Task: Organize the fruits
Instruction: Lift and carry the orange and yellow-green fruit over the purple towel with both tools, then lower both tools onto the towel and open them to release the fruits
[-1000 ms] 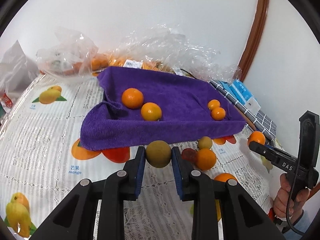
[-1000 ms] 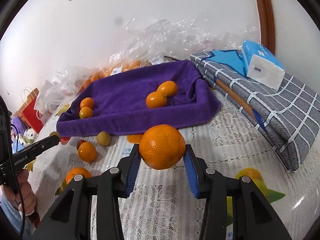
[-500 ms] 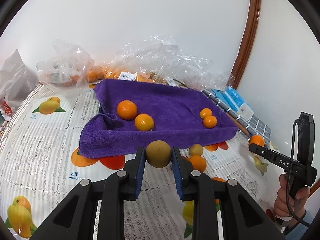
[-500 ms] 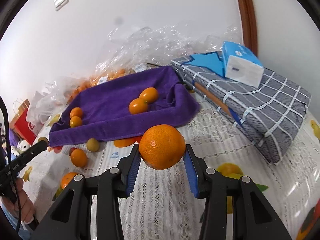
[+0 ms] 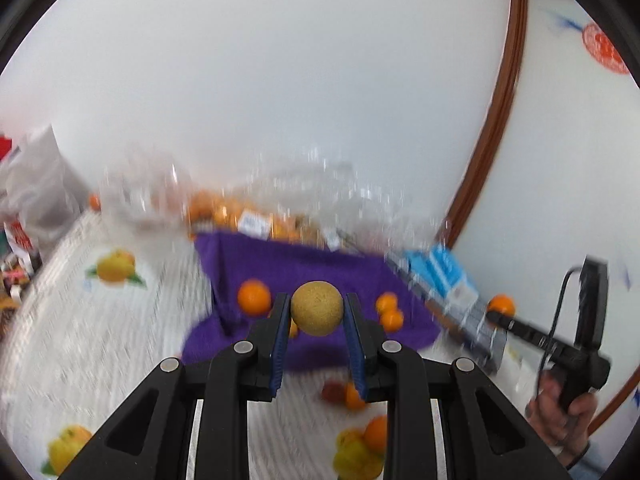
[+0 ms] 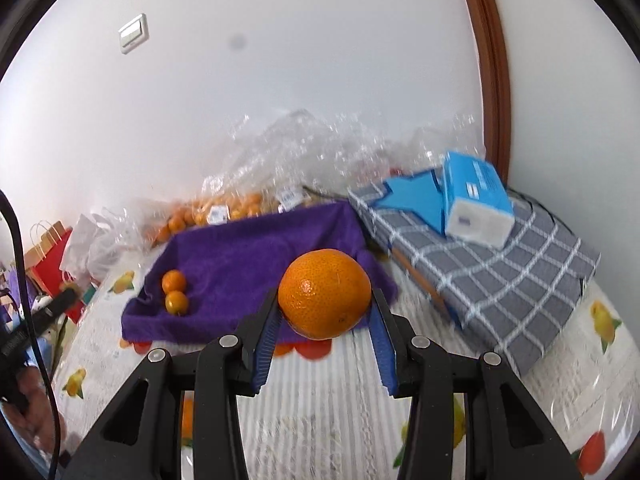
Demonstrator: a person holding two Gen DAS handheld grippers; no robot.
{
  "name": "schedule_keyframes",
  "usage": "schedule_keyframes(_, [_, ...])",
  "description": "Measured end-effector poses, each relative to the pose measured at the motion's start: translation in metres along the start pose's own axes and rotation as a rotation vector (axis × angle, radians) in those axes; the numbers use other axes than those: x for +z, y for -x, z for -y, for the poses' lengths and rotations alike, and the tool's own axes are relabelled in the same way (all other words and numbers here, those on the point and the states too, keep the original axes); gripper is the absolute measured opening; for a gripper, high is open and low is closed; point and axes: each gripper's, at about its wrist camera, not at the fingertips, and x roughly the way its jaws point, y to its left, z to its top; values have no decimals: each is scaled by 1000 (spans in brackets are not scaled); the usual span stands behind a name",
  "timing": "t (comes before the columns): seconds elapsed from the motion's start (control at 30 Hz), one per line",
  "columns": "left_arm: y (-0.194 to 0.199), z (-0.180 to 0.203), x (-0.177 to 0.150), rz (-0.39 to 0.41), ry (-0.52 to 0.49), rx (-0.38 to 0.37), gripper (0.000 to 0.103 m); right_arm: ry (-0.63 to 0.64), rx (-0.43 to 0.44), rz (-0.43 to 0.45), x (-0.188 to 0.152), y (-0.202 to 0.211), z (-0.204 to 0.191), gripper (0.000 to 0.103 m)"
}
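Note:
My left gripper (image 5: 316, 314) is shut on a small brownish-yellow round fruit (image 5: 317, 309), held high above the table. My right gripper (image 6: 325, 312) is shut on a large orange (image 6: 324, 294), also raised; it shows in the left wrist view (image 5: 501, 306) too. Ahead lies the purple towel (image 6: 256, 264), also in the left wrist view (image 5: 304, 268), with small oranges on it at one side (image 6: 174, 290) and in the left wrist view at both sides (image 5: 253, 297) (image 5: 390, 313). Loose fruit (image 5: 352, 396) lies on the tablecloth in front of the towel.
Clear plastic bags with oranges (image 6: 224, 210) lie behind the towel by the wall. A grey checked cloth (image 6: 500, 268) with a blue tissue pack (image 6: 478, 198) lies to the right. Bags (image 6: 52, 248) stand at the left. The tablecloth (image 6: 320, 412) has a fruit print.
Both grippers have risen and tilted up with their fruits still held; more wall shows and the towel sits lower and farther in both views. The left wrist view is motion-blurred.

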Motion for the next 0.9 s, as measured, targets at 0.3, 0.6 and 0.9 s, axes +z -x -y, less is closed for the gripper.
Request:
schedule_keyframes(0.3, [-26,2,61,47,62,8,25,-2,31,36,47,-27,-17,43])
schedule_keyframes(0.6, [-101,9,56,0,64,40,25,-4,75,52,73,-78,-35,43])
schedule_keyframes(0.9, [-136,-22,21,-53,78,44,25,-66,45,15,56,-117,-6,43])
